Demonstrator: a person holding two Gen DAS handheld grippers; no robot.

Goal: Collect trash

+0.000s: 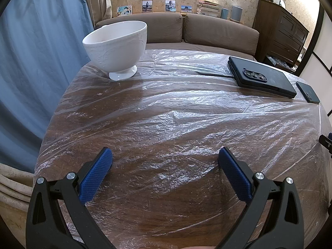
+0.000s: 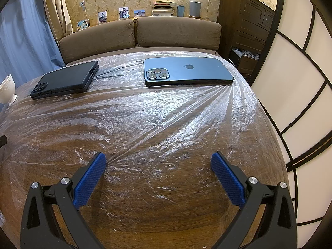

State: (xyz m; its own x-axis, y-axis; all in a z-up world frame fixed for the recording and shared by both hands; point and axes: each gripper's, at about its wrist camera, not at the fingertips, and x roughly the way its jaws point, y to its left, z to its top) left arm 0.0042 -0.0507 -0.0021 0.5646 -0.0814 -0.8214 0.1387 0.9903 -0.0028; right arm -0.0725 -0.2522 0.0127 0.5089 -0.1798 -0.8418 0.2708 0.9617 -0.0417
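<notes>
A thin clear plastic sheet (image 1: 186,112) (image 2: 166,112), crinkled, lies spread over the round wooden table (image 1: 157,224) (image 2: 149,224). My left gripper (image 1: 165,154) hovers open just above the sheet near the table's front edge, nothing between its blue pads. My right gripper (image 2: 158,158) is open too, low over the sheet at the front, its left pad close to a gathered crease. A white footed bowl (image 1: 117,47) (image 2: 6,89) stands on the sheet at the far left.
A black cased phone (image 1: 261,76) (image 2: 66,78) and a blue phone (image 2: 186,70) (image 1: 308,92) lie face down on the sheet at the far side. A brown sofa (image 1: 186,29) stands behind the table, a blue curtain (image 1: 37,62) at left, a dark wooden cabinet (image 2: 247,27) at right.
</notes>
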